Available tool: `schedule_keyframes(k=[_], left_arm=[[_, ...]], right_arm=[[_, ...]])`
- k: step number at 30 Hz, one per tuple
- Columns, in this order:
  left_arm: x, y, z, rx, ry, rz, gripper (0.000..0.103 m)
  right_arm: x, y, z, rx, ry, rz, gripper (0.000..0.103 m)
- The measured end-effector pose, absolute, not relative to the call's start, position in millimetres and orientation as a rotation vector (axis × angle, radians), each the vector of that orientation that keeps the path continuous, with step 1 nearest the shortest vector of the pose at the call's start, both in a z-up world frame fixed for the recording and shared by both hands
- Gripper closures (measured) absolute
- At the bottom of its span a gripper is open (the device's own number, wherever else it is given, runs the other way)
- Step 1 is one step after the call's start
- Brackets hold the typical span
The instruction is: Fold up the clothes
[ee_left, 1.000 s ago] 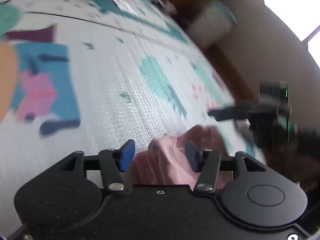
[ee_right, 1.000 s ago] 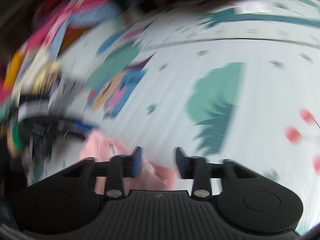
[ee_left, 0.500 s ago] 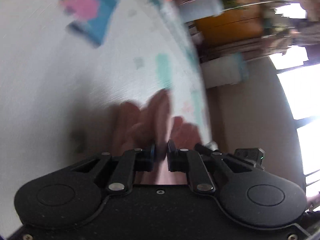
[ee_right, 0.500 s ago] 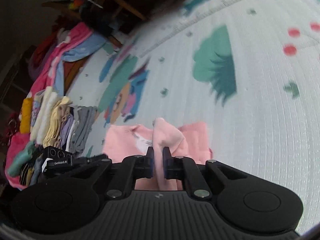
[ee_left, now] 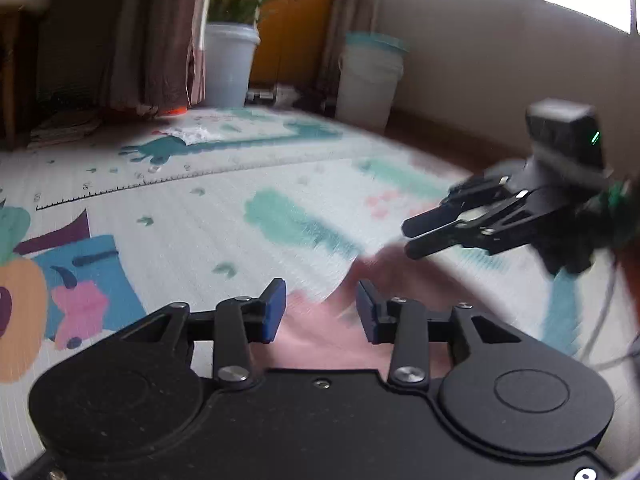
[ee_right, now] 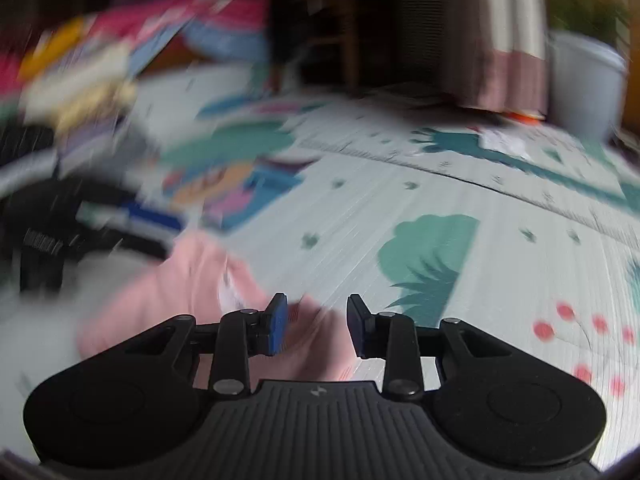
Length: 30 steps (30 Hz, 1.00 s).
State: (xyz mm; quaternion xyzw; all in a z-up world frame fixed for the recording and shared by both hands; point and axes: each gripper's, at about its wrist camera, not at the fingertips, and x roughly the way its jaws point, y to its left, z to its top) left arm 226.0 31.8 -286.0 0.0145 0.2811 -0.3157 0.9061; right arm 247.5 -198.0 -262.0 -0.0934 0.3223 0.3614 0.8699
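1. The pink garment (ee_left: 344, 332) lies on the play mat (ee_left: 208, 240), low in both wrist views and just in front of the two tongs. It is blurred, so its folds cannot be read well.

2. The left gripper (ee_left: 320, 310) has its jaws apart and opening. The pink cloth is seen between and beneath the blue pads (ee_left: 274, 308), but they do not press on it.

3. The right gripper (ee_right: 318, 322) is the same: jaws apart and opening, pink cloth below the gap, nothing clamped. In the left view it appears on the right side, above the far edge of the garment.

4. I judge the step to be letting go after one fold. To do it well, open both tongs fully before pulling back, so that no pad drags the cloth and undoes the fold.

5. Draw both tongs away along the mat, not upward through the cloth, and check that the edges lie even before taking the next hold.

6. Writing: the mat carries a printed ruler line (ee_left: 120, 188) with small numerals, too small to read surely. A blurred white label on the left gripper's body (ee_right: 44, 240) in the right view cannot be read. No brand can be told.
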Motion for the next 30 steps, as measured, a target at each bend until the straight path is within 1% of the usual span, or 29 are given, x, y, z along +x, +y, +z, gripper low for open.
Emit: schedule_keyframes(k=[2, 4, 6, 8, 10, 12, 13, 15, 16, 17, 19, 21, 23, 25, 30], left_arm=[[239, 37, -311, -0.018, 0.673, -0.621, 0.061], [239, 48, -318, -0.103, 0.673, -0.617, 0.060], [235, 47, -315, -0.105, 0.674, -0.611, 0.060], [232, 48, -305, -0.093, 0.655, -0.616, 0.061], [225, 55, -297, -0.117, 0.588, -0.618, 0.059], [234, 49, -314, -0.090, 0.648, -0.588, 0.058], [234, 46, -319, -0.066, 0.644, -0.588, 0.057], [232, 46, -308, -0.054, 0.648, -0.569, 0.057], [228, 50, -299, -0.079, 0.628, -0.558, 0.056], [223, 58, -291, -0.136, 0.610, -0.536, 0.053], [214, 73, -284, -0.273, 0.624, -0.472, 0.051], [205, 85, -292, -0.451, 0.691, -0.424, 0.050], [196, 86, -305, -0.578, 0.776, -0.403, 0.050], [182, 79, -315, -0.636, 0.831, -0.403, 0.050], [171, 71, -324, -0.706, 0.865, -0.371, 0.049]], right_arm=[[261, -195, -284, -0.145, 0.759, 0.765, 0.068], [271, -200, -295, -0.080, 0.789, 0.767, 0.068], [278, -204, -297, -0.036, 0.787, 0.770, 0.067], [281, -203, -287, -0.035, 0.801, 0.759, 0.069], [272, -210, -273, 0.013, 0.718, 0.737, 0.069], [270, -208, -291, 0.024, 0.790, 0.743, 0.067], [269, -207, -299, 0.025, 0.818, 0.746, 0.067], [267, -204, -294, -0.012, 0.798, 0.747, 0.068], [266, -207, -285, 0.018, 0.778, 0.734, 0.068], [264, -211, -275, 0.047, 0.758, 0.722, 0.068], [258, -222, -261, 0.116, 0.735, 0.670, 0.054], [250, -235, -265, 0.230, 0.770, 0.606, 0.047], [241, -245, -275, 0.356, 0.839, 0.556, 0.047], [229, -250, -289, 0.437, 0.909, 0.523, 0.047], [211, -252, -315, 0.463, 0.994, 0.496, 0.047]])
